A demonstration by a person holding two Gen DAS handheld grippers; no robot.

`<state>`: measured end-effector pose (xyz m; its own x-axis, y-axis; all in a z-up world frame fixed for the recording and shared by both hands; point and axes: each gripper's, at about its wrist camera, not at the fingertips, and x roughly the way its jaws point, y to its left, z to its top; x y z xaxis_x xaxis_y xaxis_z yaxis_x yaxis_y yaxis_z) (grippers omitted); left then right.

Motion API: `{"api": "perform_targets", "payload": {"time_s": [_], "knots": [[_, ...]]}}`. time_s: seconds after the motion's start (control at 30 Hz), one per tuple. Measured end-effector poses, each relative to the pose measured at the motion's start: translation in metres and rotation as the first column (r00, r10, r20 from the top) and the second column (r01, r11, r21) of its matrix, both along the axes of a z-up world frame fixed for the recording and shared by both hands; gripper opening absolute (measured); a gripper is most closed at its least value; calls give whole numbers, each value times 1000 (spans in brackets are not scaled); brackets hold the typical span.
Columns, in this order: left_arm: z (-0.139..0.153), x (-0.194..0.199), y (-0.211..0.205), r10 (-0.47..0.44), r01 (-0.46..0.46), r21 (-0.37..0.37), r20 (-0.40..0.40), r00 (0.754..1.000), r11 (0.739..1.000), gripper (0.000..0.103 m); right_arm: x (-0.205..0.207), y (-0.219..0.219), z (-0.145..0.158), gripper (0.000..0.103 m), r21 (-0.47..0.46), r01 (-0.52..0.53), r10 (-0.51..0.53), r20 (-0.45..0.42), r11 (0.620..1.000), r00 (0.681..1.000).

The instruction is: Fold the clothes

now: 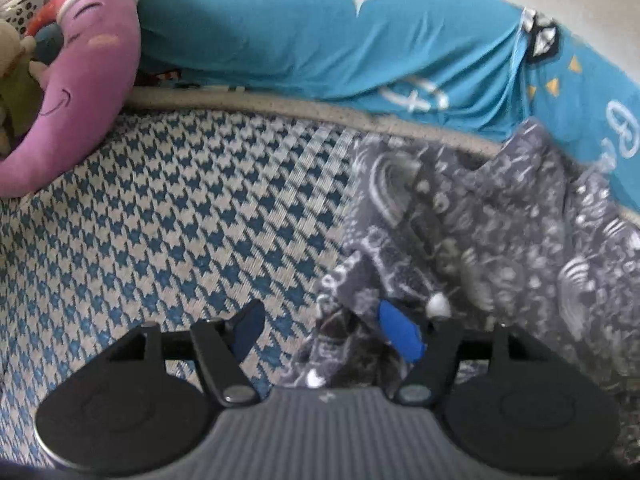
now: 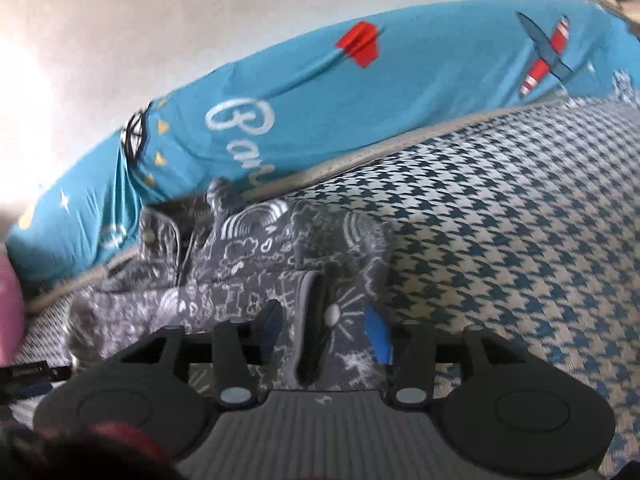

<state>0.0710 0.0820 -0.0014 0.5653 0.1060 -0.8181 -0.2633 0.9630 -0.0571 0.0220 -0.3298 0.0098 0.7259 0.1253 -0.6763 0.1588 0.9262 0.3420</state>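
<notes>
1. Houndstooth-patterned bedding [image 1: 168, 216] in blue and cream covers the bed, with a long teal pillow [image 1: 304, 36] along its far edge and a pink plush toy [image 1: 80, 92] off to the far left of the left claw.
2. A grey printed garment [image 2: 256, 264] lies rumpled on the bed, ahead of the right claw and ahead-right of the left one, its far side touching the teal pillow.
3. The left claw [image 1: 328, 332] is spread wide. Its blue-tipped right finger rests on the garment's near edge, while its left finger sits over bare bedding; nothing is pinched.
4. The right claw [image 2: 324, 328] is also released, its fingers straddling a ribbed hem or cuff [image 2: 312, 320] of the garment without closing on it.
5. My read: this is the pick-up stage, before any fold is made.
6. Next, each claw likely needs to clench on its own edge, then lift and spread the cloth flat.
</notes>
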Motion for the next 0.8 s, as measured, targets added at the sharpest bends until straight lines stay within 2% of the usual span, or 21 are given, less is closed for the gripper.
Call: {"api": "perform_targets", "payload": {"time_s": [0.07,0.13,0.4,0.8], "knots": [[10,-5,-4,-6,6,0,38,999,1000,72,-7,-3,-1,65,13,6,-6,-1,1000,1000],[16,-8,-8,-16,16,5,66,998,1000,74,-10,-2,-5,73,12,-5,5,-15,1000,1000],[17,-14,-17,-36,35,12,64,997,999,74,-3,5,-31,75,35,-21,23,-69,999,997],[12,-14,-22,-55,53,32,45,997,998,77,11,15,-57,75,-33,-20,18,-54,999,998]]}}
